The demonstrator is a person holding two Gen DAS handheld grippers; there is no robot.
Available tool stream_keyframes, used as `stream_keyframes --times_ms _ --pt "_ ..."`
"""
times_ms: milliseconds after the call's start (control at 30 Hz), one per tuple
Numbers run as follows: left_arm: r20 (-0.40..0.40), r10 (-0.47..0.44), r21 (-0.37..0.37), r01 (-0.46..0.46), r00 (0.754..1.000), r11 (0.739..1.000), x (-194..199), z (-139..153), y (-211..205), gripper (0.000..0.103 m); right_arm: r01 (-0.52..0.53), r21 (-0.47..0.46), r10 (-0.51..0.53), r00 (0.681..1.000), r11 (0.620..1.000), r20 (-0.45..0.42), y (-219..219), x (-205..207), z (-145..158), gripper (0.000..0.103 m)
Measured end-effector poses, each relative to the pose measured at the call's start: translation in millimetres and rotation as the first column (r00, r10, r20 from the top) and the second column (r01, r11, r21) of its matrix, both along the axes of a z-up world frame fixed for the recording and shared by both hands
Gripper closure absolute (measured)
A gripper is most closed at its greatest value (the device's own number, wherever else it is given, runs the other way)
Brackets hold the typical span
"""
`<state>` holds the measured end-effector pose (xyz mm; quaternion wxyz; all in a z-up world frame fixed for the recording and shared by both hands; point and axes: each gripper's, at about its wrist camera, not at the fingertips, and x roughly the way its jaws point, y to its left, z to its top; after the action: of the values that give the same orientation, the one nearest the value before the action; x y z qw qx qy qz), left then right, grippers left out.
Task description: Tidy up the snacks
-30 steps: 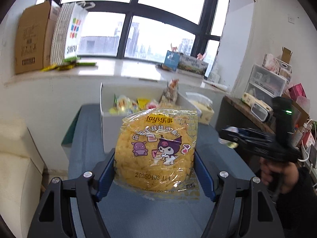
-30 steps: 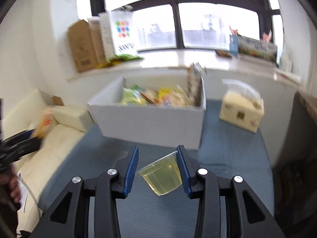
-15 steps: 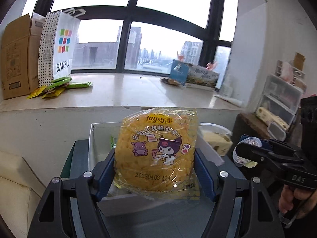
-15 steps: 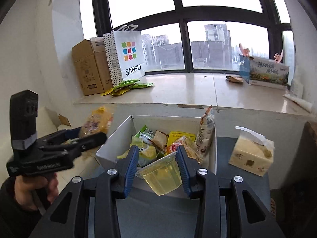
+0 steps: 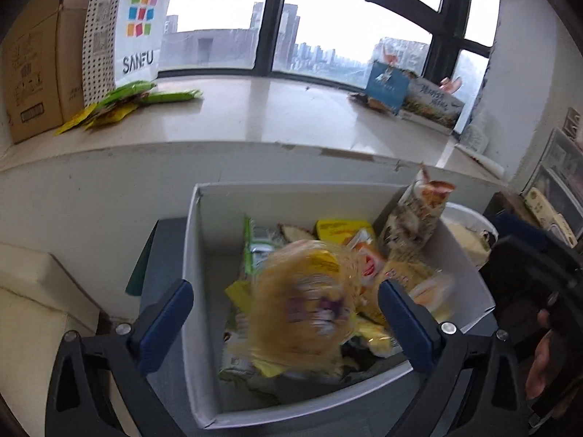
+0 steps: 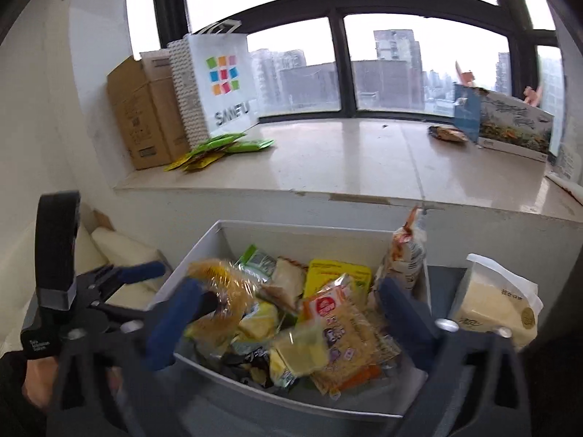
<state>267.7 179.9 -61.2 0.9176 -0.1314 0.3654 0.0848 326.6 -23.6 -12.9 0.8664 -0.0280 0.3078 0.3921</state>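
Observation:
A white box [image 5: 198, 291] full of snack packets stands on the blue-grey table below the windowsill; it also shows in the right wrist view [image 6: 204, 240]. My left gripper [image 5: 286, 307] is open over the box, and the yellow Lay's chip bag [image 5: 302, 306], blurred, is apart from both fingers and dropping among the packets. In the right wrist view the bag [image 6: 218, 291] lies at the box's left side. My right gripper [image 6: 288, 322] is open over the box, and the yellow jelly cup [image 6: 300, 349] sits blurred on the packets between its fingers.
A tissue pack [image 6: 495, 302] stands right of the box. On the windowsill are cardboard boxes [image 5: 29, 69], a SANFU bag [image 5: 138, 25], green packets [image 5: 131, 98] and a printed box [image 6: 510, 123]. A cream sofa [image 5: 32, 309] is at left. Shelves with clutter [image 5: 557, 189] are at right.
Both grippers moved forward over the white box and opened. The chip bag left the left gripper and the jelly cup left the right gripper, both dropping into the box.

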Motion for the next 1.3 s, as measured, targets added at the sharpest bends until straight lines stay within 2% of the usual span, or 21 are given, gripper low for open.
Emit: stream_keyframes --times_ms 133,167,233,300,400,500,567,600,700,767,867,967,1067,1233,1300 --pt "0.032 -0.013 -0.009 0.013 0.999 1.0 -13.8 1.9 -1.9 0.0 0.028 -0.002 -0.028 1.0 1.0 -0.012 -8.3 -0.9 -0.3 0.0" --pt "0.043 -0.007 0.025 0.006 0.999 1.0 -18.9 4.8 -6.2 0.0 0.036 -0.011 -0.036 0.999 0.999 -0.004 -9.9 -3.1 0.7 0.0" --pt "0.069 0.0 0.144 -0.01 0.998 0.989 -31.3 13.5 -21.4 0.0 0.053 -0.019 -0.052 0.998 0.998 0.045 -14.7 -14.1 5.9 0.0" --pt "0.121 -0.002 0.194 -0.022 0.993 0.981 -46.3 26.1 -32.3 0.0 0.046 -0.024 -0.043 0.993 0.999 0.112 -20.5 -31.1 13.1 0.0" --pt "0.22 -0.047 0.15 0.013 0.974 0.989 -78.7 46.4 -44.8 0.0 0.056 -0.05 -0.043 0.973 0.997 0.225 -29.4 -57.9 22.7 0.0" --pt "0.265 -0.019 0.066 0.001 0.964 0.998 -106.7 61.6 -45.7 0.0 0.095 -0.052 -0.076 0.953 0.994 0.292 -44.5 -80.1 31.3 0.0" --pt "0.285 -0.02 0.017 0.016 0.958 1.0 -124.4 70.2 -44.6 0.0 0.101 0.001 -0.097 0.953 0.995 0.289 -62.8 -93.2 38.2 0.0" --pt "0.293 -0.021 0.018 0.017 0.956 1.0 -132.1 73.7 -46.0 0.0 0.102 0.019 -0.103 0.955 0.995 0.28 -69.5 -97.2 40.8 0.0" --pt "0.311 -0.025 0.084 -0.001 0.95 0.996 -159.9 85.9 -62.1 0.0 0.125 0.026 -0.127 0.963 0.992 0.239 -86.3 -108.9 45.5 0.0" --pt "0.315 -0.037 0.143 -0.009 0.948 0.99 -178.3 91.8 -78.7 0.0 0.106 0.03 -0.11 0.962 0.994 0.248 -96.9 -124.9 46.7 0.0" --pt "0.291 -0.086 0.206 0.025 0.953 0.978 -201.2 94.1 -104.8 0.0 0.116 0.042 -0.122 0.964 0.992 0.237 -113.1 -147.5 46.9 0.0" --pt "0.24 -0.094 0.173 0.053 0.966 0.983 -216.7 89.6 -120.7 0.0 0.127 0.055 -0.136 0.964 0.99 0.228 -128.9 -168.9 43.1 0.0" --pt "0.246 -0.096 0.142 0.062 0.965 0.988 -235.3 82.2 -134.0 0.0 0.171 0.041 -0.176 0.962 0.984 0.207 -143.1 -185.9 38.8 0.0" --pt "0.214 -0.1 0.087 0.083 0.972 0.993 -249.4 68.1 -146.7 0.0 0.183 0.043 -0.187 0.972 0.982 0.14 -163.9 -207.3 33.5 0.0" --pt "0.213 -0.104 0.087 0.087 0.972 0.992 -250.0 68.8 -151.9 0.0 0.171 0.059 -0.177 0.978 0.984 0.114 -169.9 -212.6 32.1 0.0"
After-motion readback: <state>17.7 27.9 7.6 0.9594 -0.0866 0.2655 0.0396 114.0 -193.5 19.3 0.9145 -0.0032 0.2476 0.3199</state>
